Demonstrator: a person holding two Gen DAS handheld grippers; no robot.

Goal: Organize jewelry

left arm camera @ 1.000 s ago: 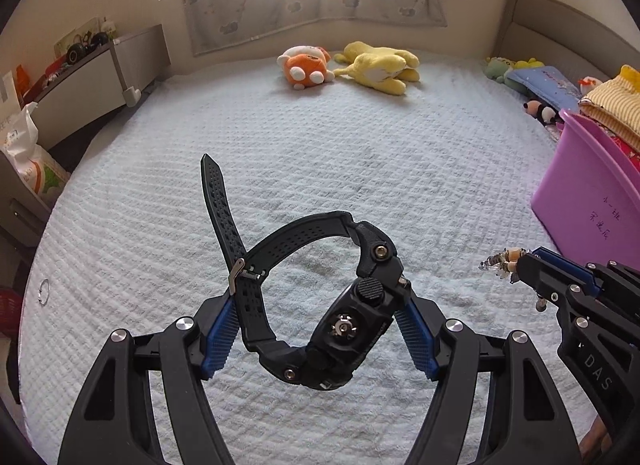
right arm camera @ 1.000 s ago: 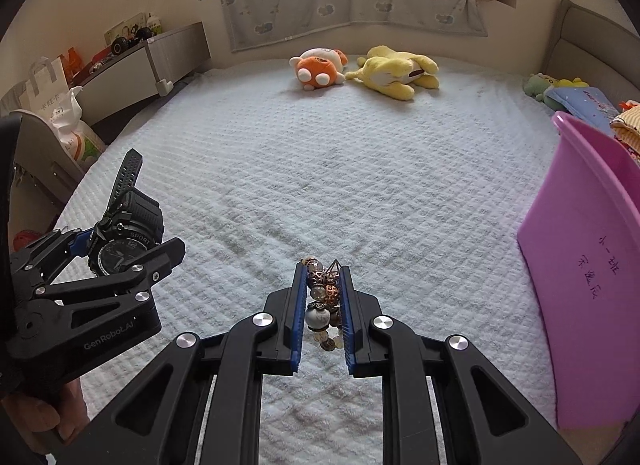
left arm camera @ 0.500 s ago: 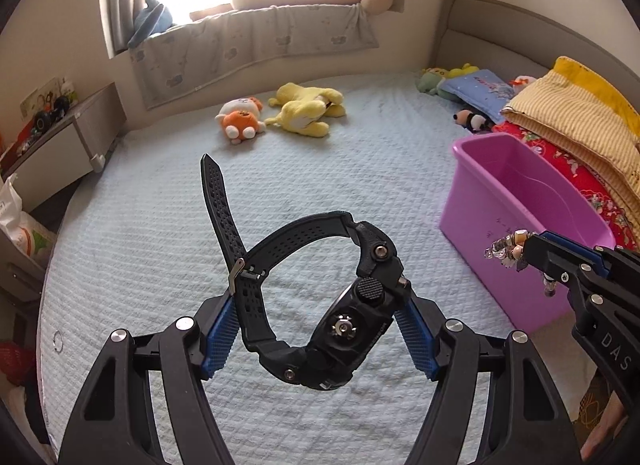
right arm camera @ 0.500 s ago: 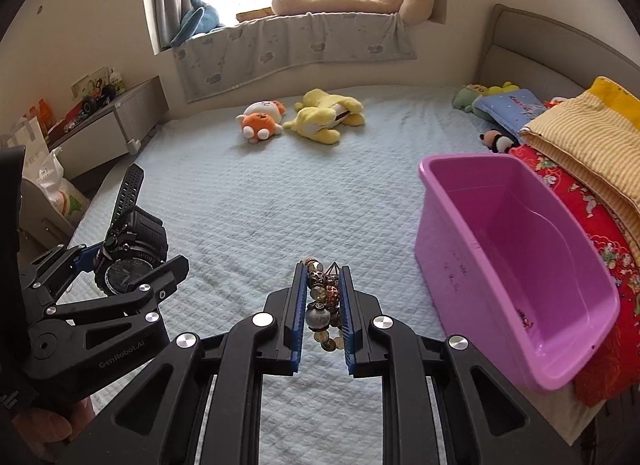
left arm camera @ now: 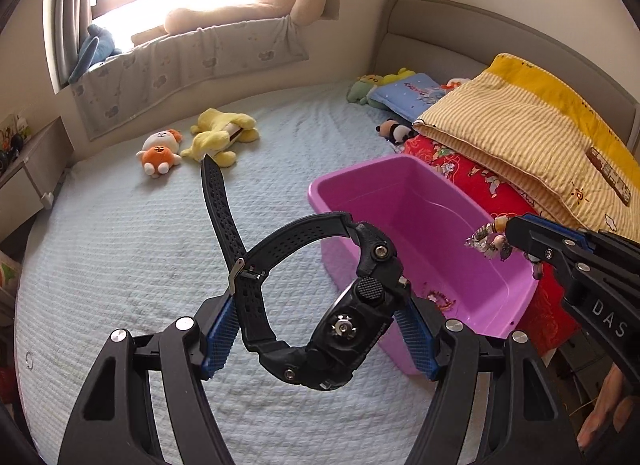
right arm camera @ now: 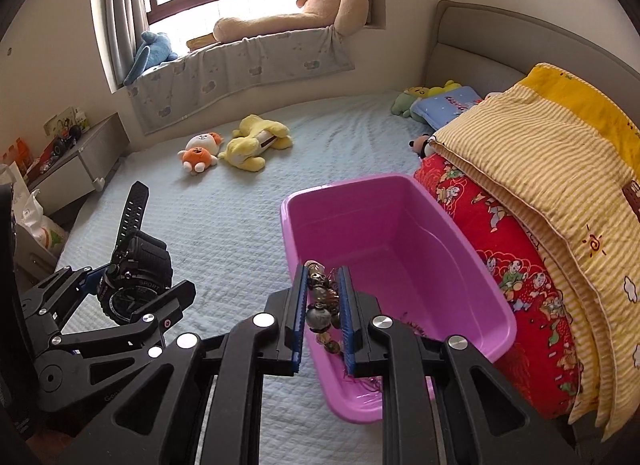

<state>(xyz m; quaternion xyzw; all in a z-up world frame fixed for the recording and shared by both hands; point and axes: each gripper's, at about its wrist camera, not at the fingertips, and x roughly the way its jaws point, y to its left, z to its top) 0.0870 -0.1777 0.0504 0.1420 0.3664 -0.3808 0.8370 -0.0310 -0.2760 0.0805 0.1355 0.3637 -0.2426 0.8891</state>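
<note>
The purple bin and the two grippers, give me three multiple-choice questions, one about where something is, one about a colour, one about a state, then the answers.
1. Where does the purple bin stand?
A. on the windowsill
B. on the bed, beside the folded quilts
C. on the side cabinet

2. What colour is the watch in the left gripper?
A. black
B. silver
C. red

3. What is the right gripper doing?
A. hanging open and empty
B. shut on a plush toy
C. shut on the beaded bracelet

Answers: 1 B, the bin sits on the bedcover next to the red quilt. 2 A, strap and case are black. 3 C, beads show between its pads.
</note>
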